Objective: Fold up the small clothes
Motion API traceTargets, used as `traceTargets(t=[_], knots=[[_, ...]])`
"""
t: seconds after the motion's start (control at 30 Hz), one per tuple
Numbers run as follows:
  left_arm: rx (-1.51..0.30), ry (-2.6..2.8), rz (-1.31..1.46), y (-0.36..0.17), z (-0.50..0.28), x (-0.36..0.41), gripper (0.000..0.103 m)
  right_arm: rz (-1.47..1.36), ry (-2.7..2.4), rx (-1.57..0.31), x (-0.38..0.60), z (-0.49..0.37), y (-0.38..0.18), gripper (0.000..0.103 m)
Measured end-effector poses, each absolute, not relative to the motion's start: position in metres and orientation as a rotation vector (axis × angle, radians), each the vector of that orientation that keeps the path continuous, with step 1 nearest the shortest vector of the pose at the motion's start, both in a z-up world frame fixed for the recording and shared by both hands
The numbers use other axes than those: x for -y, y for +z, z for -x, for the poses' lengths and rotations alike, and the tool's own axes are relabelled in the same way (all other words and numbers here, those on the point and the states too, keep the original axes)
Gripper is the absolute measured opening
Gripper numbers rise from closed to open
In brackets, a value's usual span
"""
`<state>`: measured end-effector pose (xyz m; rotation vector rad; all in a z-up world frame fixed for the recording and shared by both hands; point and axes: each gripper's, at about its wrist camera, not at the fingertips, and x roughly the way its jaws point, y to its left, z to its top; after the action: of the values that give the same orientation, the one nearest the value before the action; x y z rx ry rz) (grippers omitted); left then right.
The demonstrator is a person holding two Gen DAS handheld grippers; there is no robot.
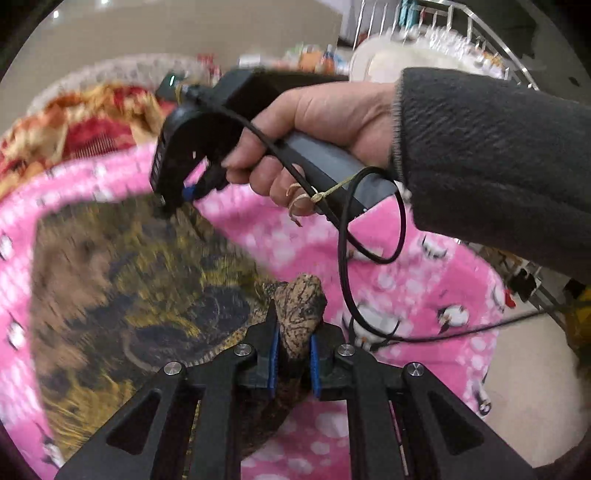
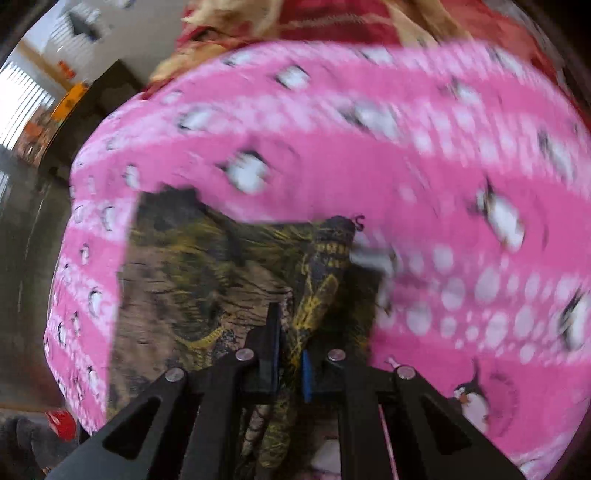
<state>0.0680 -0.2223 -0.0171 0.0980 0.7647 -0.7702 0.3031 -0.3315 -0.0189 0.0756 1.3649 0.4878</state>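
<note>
A small brown cloth with yellow and black print (image 1: 147, 288) lies spread on a pink penguin blanket (image 1: 406, 280). My left gripper (image 1: 294, 332) is shut on a bunched fold of this cloth, lifted a little off the blanket. In the left wrist view a hand (image 1: 325, 122) in a dark grey sleeve holds my right gripper (image 1: 168, 206), tip down at the cloth's far edge. In the right wrist view the right gripper (image 2: 290, 350) has a gathered edge of the cloth (image 2: 192, 280) pinched between its blue pads. Both views are blurred by motion.
The pink blanket (image 2: 369, 147) covers a red and gold patterned blanket (image 1: 92, 122) behind it. A wire rack (image 1: 461, 33) with white items stands at the back right. A black cable (image 1: 343, 258) loops from the right gripper across the blanket. Bare floor (image 1: 524, 387) shows at lower right.
</note>
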Motion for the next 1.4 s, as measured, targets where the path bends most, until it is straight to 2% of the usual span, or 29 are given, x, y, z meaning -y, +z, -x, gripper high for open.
traceTargets(t=[0.07, 0.17, 0.27, 0.37, 0.4, 0.47, 0.5, 0.6, 0.67, 0.7, 0.8, 0.9, 1.0, 1.07, 1.13, 1.17, 1.27, 1.3, 1.4], knots=[[-0.807, -0.777, -0.084, -0.025, -0.068, 0.221, 0.000, -0.128, 0.474, -1.314, 0.343, -0.299, -0.034, 0.025], [-0.848, -0.816, -0.036, -0.018, -0.061, 0.208, 0.000, -0.214, 0.468, -1.262, 0.357, -0.291, -0.028, 0.028], [-0.853, -0.827, 0.023, 0.000, -0.044, 0.171, 0.001, -0.248, 0.466, -1.179, 0.370, -0.276, 0.002, 0.028], [-0.789, -0.723, 0.085, 0.018, -0.033, 0.118, 0.014, -0.181, 0.526, -1.060, 0.369, -0.235, 0.047, 0.031], [-0.761, -0.660, 0.101, 0.020, -0.032, 0.101, 0.015, -0.131, 0.569, -1.017, 0.364, -0.216, 0.059, 0.033], [-0.777, -0.573, 0.129, 0.009, -0.041, 0.079, 0.015, -0.023, 0.664, -0.948, 0.346, -0.174, 0.074, 0.044], [-0.835, -0.551, 0.142, -0.004, -0.050, 0.074, 0.003, 0.058, 0.726, -0.918, 0.332, -0.145, 0.076, 0.045], [-0.999, -0.550, 0.189, -0.053, -0.062, 0.078, 0.000, 0.229, 0.716, -0.975, 0.303, -0.107, 0.048, 0.044], [-0.986, -0.560, 0.222, -0.054, -0.059, 0.077, 0.000, 0.361, 0.597, -1.103, 0.300, -0.096, -0.004, 0.043], [-0.988, -0.557, 0.203, -0.046, -0.058, 0.079, 0.000, 0.353, 0.574, -1.060, 0.307, -0.090, -0.010, 0.043], [-0.901, -0.562, 0.185, -0.017, -0.063, 0.078, 0.000, 0.271, 0.549, -1.073, 0.312, -0.092, 0.008, 0.041], [-0.802, -0.488, 0.190, 0.009, -0.099, 0.073, 0.000, 0.267, 0.501, -1.005, 0.306, -0.103, 0.038, 0.041], [-0.843, -0.390, 0.177, -0.008, -0.132, 0.080, 0.000, 0.217, 0.429, -0.968, 0.297, -0.131, 0.052, 0.041], [-1.007, -0.356, 0.179, -0.051, -0.151, 0.089, 0.000, 0.209, 0.392, -1.000, 0.293, -0.145, 0.036, 0.041], [-0.961, -0.363, 0.157, -0.046, -0.146, 0.092, 0.000, 0.239, 0.361, -1.119, 0.291, -0.156, -0.002, 0.043], [-0.966, -0.373, 0.153, -0.040, -0.146, 0.093, 0.000, 0.198, 0.355, -1.123, 0.298, -0.159, -0.007, 0.047], [-0.881, -0.378, 0.195, -0.016, -0.158, 0.084, 0.001, 0.154, 0.334, -1.131, 0.303, -0.165, 0.010, 0.047], [-0.851, -0.362, 0.198, -0.008, -0.168, 0.084, 0.006, 0.131, 0.323, -1.103, 0.304, -0.169, 0.021, 0.047], [-0.815, -0.328, 0.259, 0.004, -0.213, 0.089, 0.010, 0.031, 0.294, -1.019, 0.300, -0.187, 0.048, 0.048]])
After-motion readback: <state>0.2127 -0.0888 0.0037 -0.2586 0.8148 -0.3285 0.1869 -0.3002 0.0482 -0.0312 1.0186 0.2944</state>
